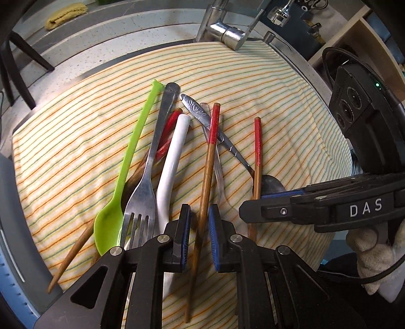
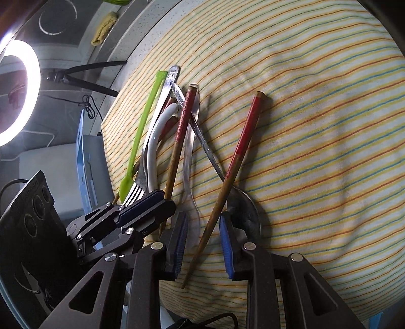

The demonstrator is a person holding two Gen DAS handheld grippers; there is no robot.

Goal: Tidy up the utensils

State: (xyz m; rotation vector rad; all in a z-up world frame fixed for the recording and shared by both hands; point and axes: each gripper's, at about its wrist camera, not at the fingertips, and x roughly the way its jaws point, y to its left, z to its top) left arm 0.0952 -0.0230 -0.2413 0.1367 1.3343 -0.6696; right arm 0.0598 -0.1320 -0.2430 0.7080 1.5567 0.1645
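A pile of utensils lies on a striped cloth (image 1: 291,106): a green plastic spoon (image 1: 126,164), a steel fork (image 1: 149,174), a white spoon (image 1: 172,157), a steel spoon (image 1: 215,129), a clear plastic spoon (image 2: 188,162) and several red-topped wooden chopsticks. My left gripper (image 1: 199,222) is open, its jaws on either side of one chopstick (image 1: 207,167). My right gripper (image 2: 203,240) is open, its jaws on either side of another chopstick (image 2: 235,162); it also shows in the left wrist view (image 1: 255,202).
A steel tap (image 1: 225,33) stands behind the cloth. A yellow rag (image 1: 65,15) lies on the far counter. A blue and grey bin (image 2: 86,172) stands left of the cloth. A bright ring light (image 2: 17,93) shines at far left.
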